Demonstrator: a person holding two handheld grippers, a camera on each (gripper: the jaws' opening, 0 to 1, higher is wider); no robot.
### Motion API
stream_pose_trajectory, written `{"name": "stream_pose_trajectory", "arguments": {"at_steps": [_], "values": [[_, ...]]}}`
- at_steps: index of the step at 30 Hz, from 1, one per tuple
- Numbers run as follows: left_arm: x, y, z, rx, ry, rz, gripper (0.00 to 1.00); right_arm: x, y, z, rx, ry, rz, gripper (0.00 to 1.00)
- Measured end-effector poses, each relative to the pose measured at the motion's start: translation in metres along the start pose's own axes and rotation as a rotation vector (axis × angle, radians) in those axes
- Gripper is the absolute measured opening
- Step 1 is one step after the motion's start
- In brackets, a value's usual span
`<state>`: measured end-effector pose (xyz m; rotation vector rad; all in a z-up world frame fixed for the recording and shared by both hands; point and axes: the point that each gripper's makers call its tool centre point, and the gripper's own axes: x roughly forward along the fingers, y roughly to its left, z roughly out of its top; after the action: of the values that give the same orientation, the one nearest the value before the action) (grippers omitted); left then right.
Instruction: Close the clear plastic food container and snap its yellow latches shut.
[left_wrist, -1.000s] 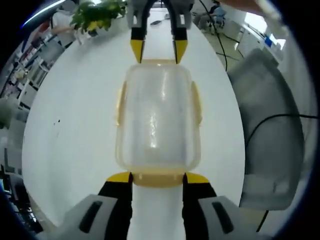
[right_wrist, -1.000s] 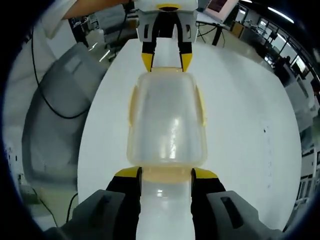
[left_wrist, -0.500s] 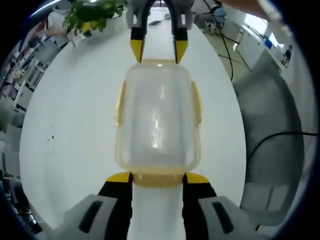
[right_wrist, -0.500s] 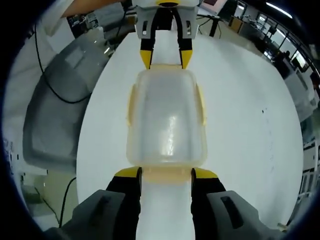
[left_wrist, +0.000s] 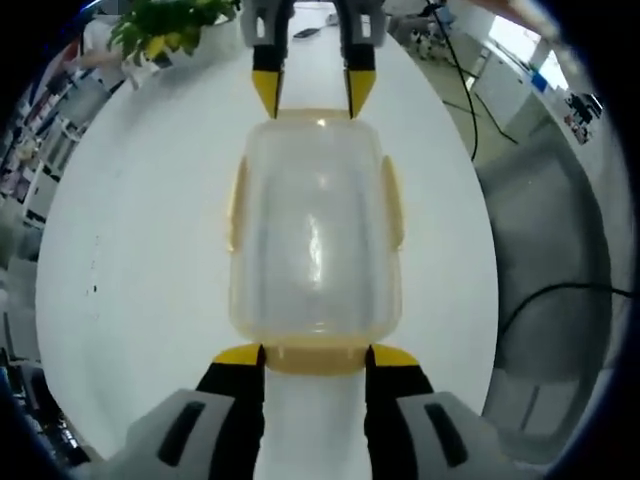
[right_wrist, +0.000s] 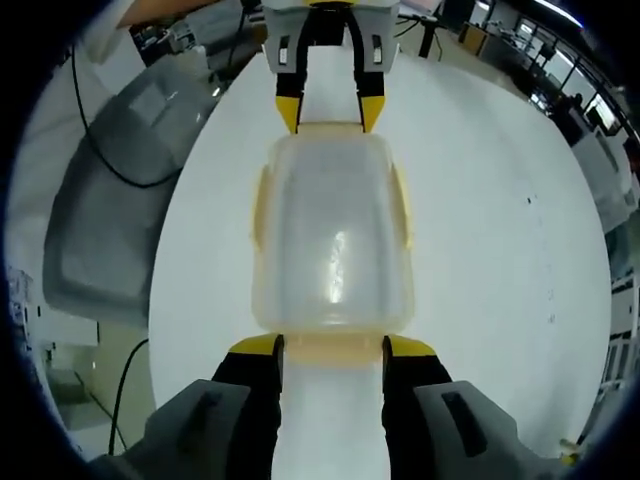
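A clear plastic container (left_wrist: 315, 235) with its lid on lies lengthwise on the white table (left_wrist: 130, 250). Yellow latches (left_wrist: 238, 205) run along both long sides, close against the walls. In the left gripper view, my left gripper (left_wrist: 316, 357) is shut on the near end latch (left_wrist: 316, 360), a yellow tip on each side of it. My right gripper (left_wrist: 312, 98) holds the far end the same way. In the right gripper view, the right gripper (right_wrist: 330, 348) grips its near end latch (right_wrist: 330, 350) of the container (right_wrist: 330, 235), and the left gripper (right_wrist: 328, 112) is at the far end.
A grey chair (left_wrist: 550, 230) with a black cable over it stands beside the table; it shows again in the right gripper view (right_wrist: 110, 200). A green plant (left_wrist: 165, 25) stands at the table's far end. A sleeve (right_wrist: 100, 30) shows at the upper left.
Both views have shifted a little against the table and chair. The container and both grippers keep the same hold; the far gripper sits slightly higher in each picture.
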<state>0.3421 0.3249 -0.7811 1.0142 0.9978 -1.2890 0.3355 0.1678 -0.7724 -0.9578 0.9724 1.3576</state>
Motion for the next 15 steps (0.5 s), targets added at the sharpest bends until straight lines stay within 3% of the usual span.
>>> {"name": "stream_pose_trajectory", "arguments": {"at_steps": [15], "values": [[0.0020, -0.0044, -0.0013, -0.010, 0.014, -0.003, 0.34, 0.0059, 0.0017, -0.0023, -0.028, 0.041, 0.012, 0.36]]}}
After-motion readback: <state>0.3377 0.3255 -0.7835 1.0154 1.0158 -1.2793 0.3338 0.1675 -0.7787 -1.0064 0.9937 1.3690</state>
